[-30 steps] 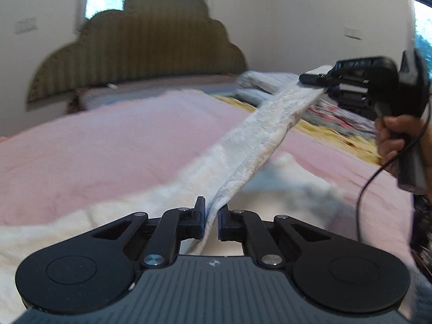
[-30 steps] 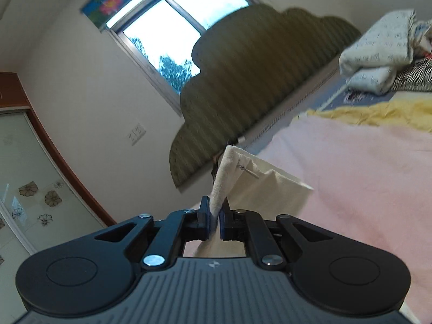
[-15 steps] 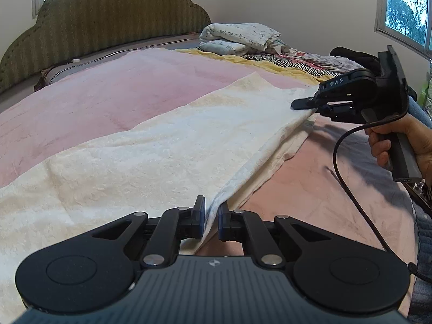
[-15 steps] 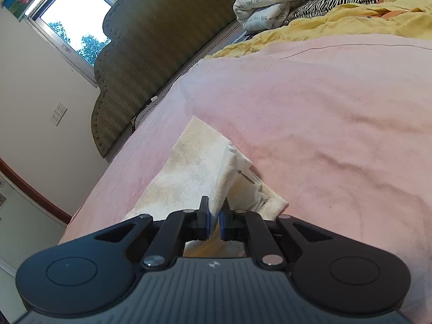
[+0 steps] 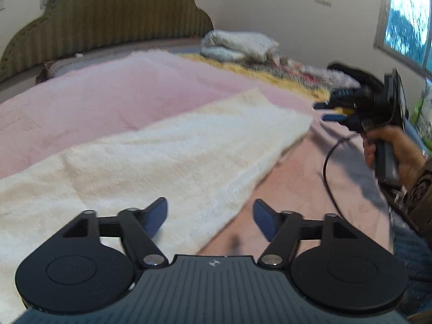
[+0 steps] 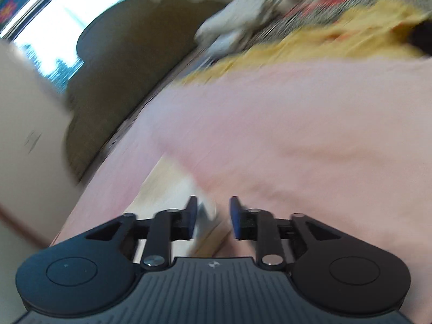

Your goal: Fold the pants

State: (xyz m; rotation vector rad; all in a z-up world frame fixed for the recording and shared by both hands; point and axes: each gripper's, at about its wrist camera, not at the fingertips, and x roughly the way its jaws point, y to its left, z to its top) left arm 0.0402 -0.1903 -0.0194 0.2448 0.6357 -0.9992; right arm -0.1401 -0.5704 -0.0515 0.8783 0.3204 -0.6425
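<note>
The cream-white pants point(image 5: 167, 159) lie flat on the pink bedspread point(image 5: 108, 94), folded lengthwise, running from the near left to the far right. My left gripper point(image 5: 210, 216) is open and empty just above their near edge. My right gripper point(image 5: 328, 110) shows at the far right end of the pants, open, clear of the cloth. In the blurred right wrist view the right gripper point(image 6: 212, 216) is open, with a corner of the pants point(image 6: 167, 183) just ahead on the left.
A green padded headboard point(image 5: 108, 19) stands at the back. Folded white bedding point(image 5: 240, 46) and a yellow and patterned pile point(image 5: 286, 73) lie at the far right of the bed. A black cable point(image 5: 328, 167) hangs from the right gripper.
Both grippers have opened and let go of the pants, which now lie flat on the bed. The right gripper has pulled back from the cloth and is moving fast.
</note>
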